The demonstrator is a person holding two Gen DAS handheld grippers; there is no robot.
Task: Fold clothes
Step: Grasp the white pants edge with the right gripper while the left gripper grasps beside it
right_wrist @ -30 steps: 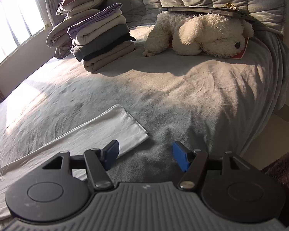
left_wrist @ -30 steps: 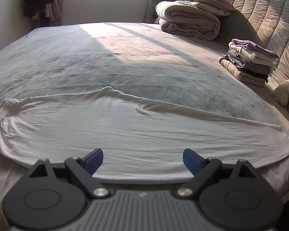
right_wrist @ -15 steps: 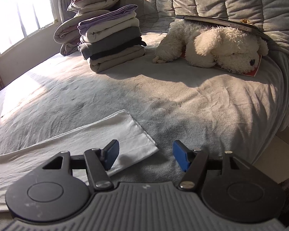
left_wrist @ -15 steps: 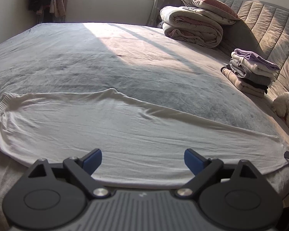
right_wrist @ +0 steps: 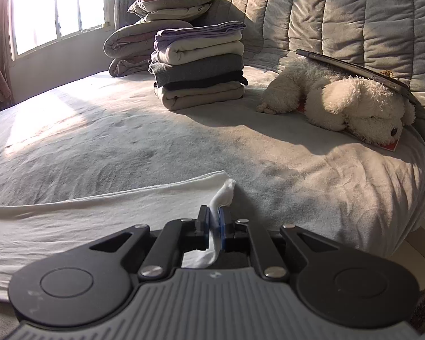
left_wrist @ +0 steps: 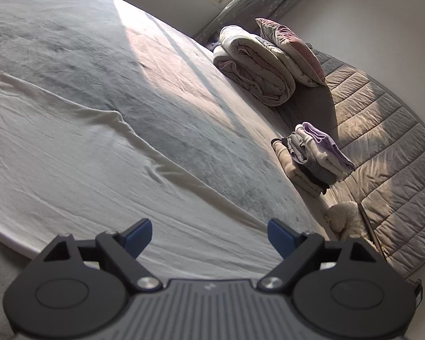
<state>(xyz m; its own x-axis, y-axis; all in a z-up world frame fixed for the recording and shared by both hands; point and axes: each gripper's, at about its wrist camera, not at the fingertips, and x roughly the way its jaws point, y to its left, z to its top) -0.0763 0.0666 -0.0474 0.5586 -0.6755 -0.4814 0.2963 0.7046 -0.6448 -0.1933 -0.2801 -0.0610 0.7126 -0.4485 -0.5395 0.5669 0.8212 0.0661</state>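
A long white garment [left_wrist: 70, 164] lies spread flat across the grey bed [left_wrist: 99, 42]. My left gripper [left_wrist: 209, 235] hovers open just above its near part, tilted, with nothing between its blue pads. In the right wrist view the same white garment [right_wrist: 99, 212] ends in a corner that bunches up between the fingers. My right gripper [right_wrist: 214, 219] is shut on that corner, and a tuft of cloth sticks out past the tips.
A stack of folded clothes [right_wrist: 198, 65] stands near the quilted headboard [right_wrist: 340, 14], with rolled duvets and pillows [left_wrist: 269, 62] behind it. A white plush dog [right_wrist: 340, 99] lies on a book at the right. The bed edge drops off at the right [right_wrist: 405, 212].
My right gripper moved forward onto the garment's corner and shut on it. The left gripper rolled to a tilt and shifted right along the garment, still open.
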